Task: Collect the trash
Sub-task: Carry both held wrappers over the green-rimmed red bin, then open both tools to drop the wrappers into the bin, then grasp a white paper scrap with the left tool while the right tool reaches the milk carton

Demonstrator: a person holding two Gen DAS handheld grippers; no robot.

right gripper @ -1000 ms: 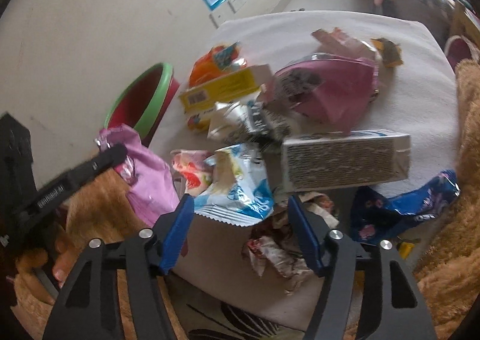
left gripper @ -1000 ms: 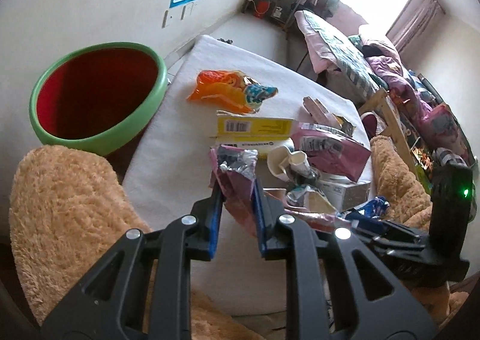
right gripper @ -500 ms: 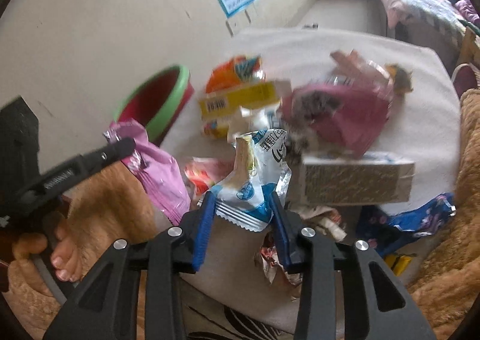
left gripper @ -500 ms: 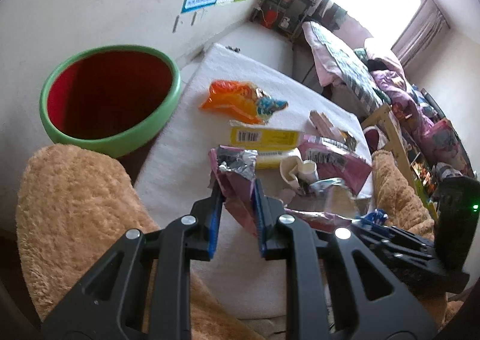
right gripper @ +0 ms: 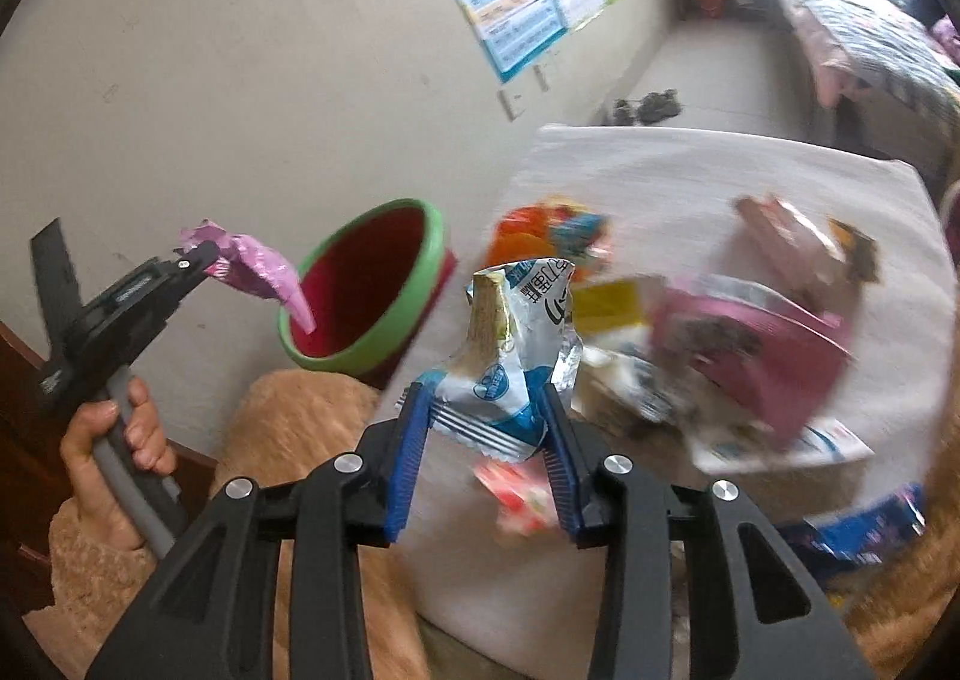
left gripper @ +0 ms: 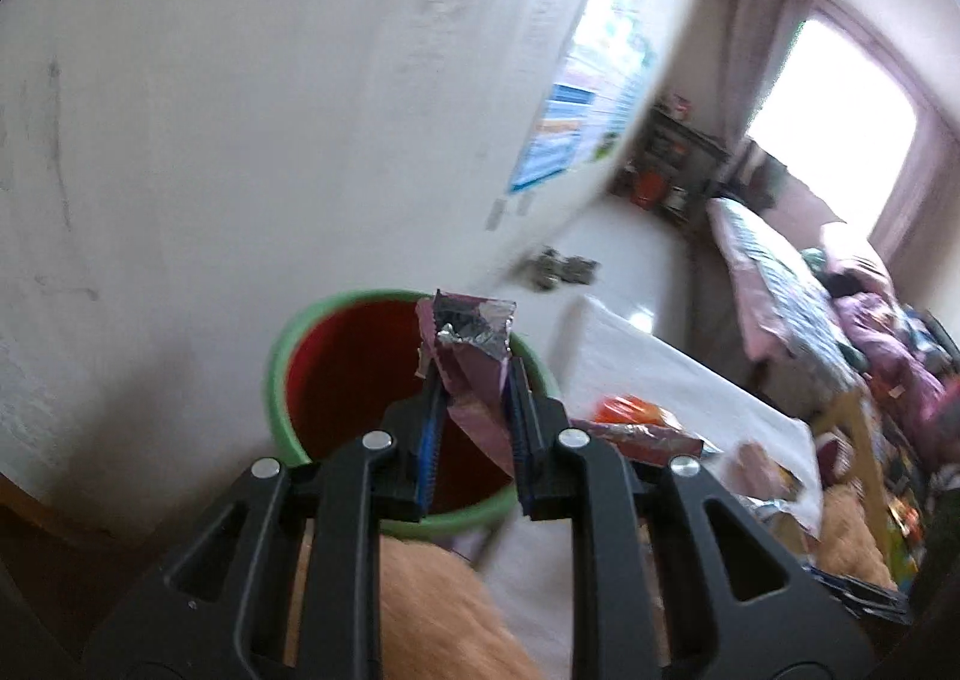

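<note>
**Two wrappers lifted, one already at the bin**

Left wrist view: the left gripper (left gripper: 474,416) is clenched on the purple wrapper (left gripper: 471,362), which a second ago hung over the table and now sits directly ahead of the fingers, over the red mouth of the green-rimmed bin (left gripper: 360,380). Letting go looks like the next step.

Right wrist view: the right gripper (right gripper: 483,428), spread wide a second ago, now grips the blue-and-white wrapper (right gripper: 516,350), raised off the table (right gripper: 690,170); the bin (right gripper: 372,284) lies ahead to its left.
</note>
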